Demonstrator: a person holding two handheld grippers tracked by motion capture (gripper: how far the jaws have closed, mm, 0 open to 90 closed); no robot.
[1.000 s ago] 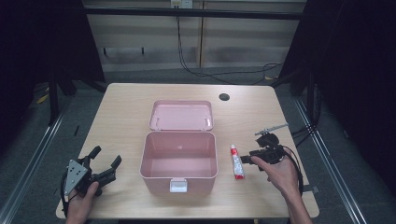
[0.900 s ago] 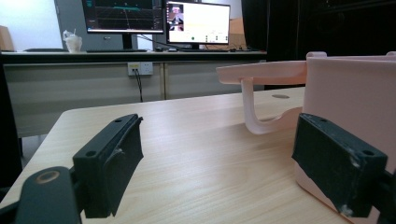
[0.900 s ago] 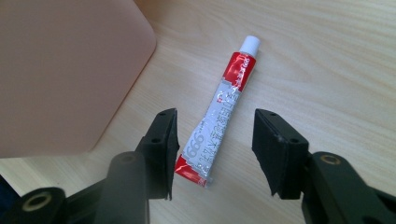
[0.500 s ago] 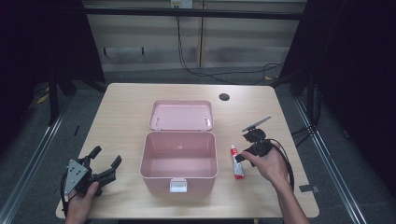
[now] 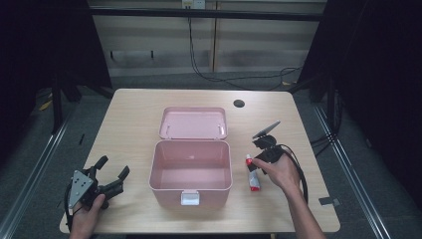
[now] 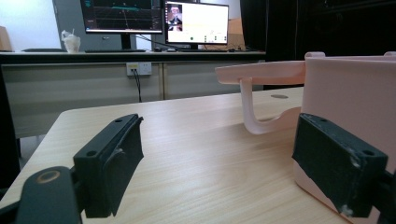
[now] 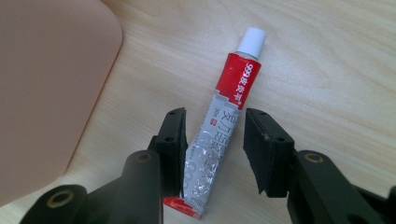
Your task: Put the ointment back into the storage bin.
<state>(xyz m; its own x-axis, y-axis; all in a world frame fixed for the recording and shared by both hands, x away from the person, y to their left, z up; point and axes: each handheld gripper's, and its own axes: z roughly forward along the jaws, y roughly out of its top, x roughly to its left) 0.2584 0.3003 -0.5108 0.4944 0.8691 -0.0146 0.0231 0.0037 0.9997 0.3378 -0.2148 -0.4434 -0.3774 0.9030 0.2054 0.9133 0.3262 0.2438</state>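
Observation:
A red and silver tube (image 5: 254, 177) with a white cap lies on the table just right of the open pink box (image 5: 155, 169). My right gripper (image 5: 256, 162) is tipped down over the tube. In the right gripper view the tube (image 7: 229, 112) lies between the jaws of that gripper (image 7: 215, 116), which is open; the left jaw is close against the tube's edge. My left gripper (image 5: 113, 167) rests at the table's front left, open and holding nothing. In the left gripper view its jaws (image 6: 219, 140) are spread wide, with the box wall (image 6: 350, 93) beside the right one.
The box lid (image 5: 193, 123) lies open flat behind the box, and its edge (image 6: 261, 72) overhangs the table. A round cable hole (image 5: 239, 103) sits near the table's far edge. Monitors (image 6: 196, 21) stand on a desk beyond the table.
My right gripper has moved left from the table's right side and tipped down over the tube, so its jaws now straddle it. The left gripper has not moved.

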